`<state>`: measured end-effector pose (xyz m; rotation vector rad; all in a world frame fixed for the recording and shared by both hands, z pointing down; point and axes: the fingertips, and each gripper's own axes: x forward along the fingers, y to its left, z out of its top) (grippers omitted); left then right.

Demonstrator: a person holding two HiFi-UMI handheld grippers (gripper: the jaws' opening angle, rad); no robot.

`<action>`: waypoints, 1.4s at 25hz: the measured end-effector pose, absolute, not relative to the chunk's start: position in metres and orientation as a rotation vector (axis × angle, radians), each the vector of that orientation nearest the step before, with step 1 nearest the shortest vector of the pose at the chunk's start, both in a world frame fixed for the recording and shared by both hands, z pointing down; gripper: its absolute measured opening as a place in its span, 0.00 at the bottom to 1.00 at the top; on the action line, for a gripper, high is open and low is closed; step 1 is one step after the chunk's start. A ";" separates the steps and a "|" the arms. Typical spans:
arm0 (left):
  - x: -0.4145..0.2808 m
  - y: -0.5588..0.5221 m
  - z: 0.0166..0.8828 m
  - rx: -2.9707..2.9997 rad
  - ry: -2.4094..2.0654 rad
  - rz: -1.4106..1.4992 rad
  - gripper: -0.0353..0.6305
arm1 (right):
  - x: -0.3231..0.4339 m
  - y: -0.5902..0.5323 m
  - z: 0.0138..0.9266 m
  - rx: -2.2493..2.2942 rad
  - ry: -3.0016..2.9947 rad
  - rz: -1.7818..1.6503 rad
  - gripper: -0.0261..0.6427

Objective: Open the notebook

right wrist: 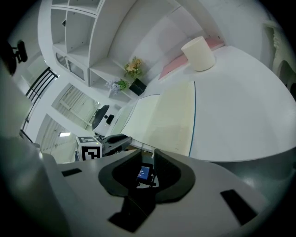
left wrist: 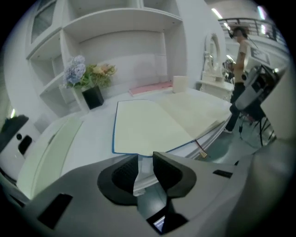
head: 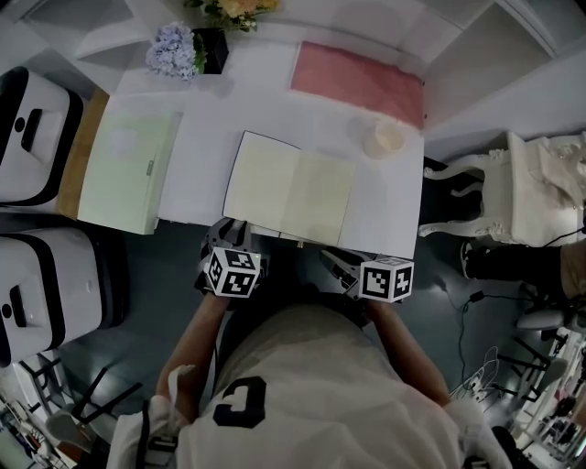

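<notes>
Lying open on the white table [head: 394,215], the notebook [head: 288,188] is pinched at its near-left corner by the left gripper [left wrist: 145,159], jaws nearly together on the page edges; overhead, the gripper's own body hides this. The right gripper [right wrist: 144,155] hangs beside the table edge, jaws apart, empty. A cream cup [head: 385,139], pink mat [head: 357,81] and green folder [head: 128,169] surround it; yellow flowers [head: 240,9] are cut off

Head view overhead; both gripper views low, near notebook [head: 289,189]

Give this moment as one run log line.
notebook: open flat | left tool: at table edge | right tool: open, empty
</notes>
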<state>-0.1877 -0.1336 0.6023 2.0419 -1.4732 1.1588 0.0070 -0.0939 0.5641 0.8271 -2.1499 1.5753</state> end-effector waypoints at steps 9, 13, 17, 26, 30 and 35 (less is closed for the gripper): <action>-0.197 -0.136 0.603 2.063 -1.481 1.311 0.29 | -0.006 -0.091 0.556 0.812 -2.168 1.538 0.16; -0.195 -0.126 0.603 2.078 -1.442 1.314 0.30 | -0.003 -0.090 0.557 0.823 -2.173 1.521 0.16; -0.166 -0.125 0.585 2.248 -1.337 1.287 0.34 | 0.004 -0.093 0.560 0.846 -2.171 1.496 0.16; -0.060 -0.134 0.590 2.562 -1.057 1.512 0.57 | 0.019 -0.095 0.559 0.897 -2.191 1.431 0.16; -0.058 -0.140 0.589 2.571 -1.078 1.524 0.55 | 0.027 -0.088 0.555 0.897 -2.203 1.424 0.16; -0.065 -0.139 0.577 2.558 -1.178 1.410 0.52 | 0.039 -0.074 0.555 0.899 -2.200 1.453 0.16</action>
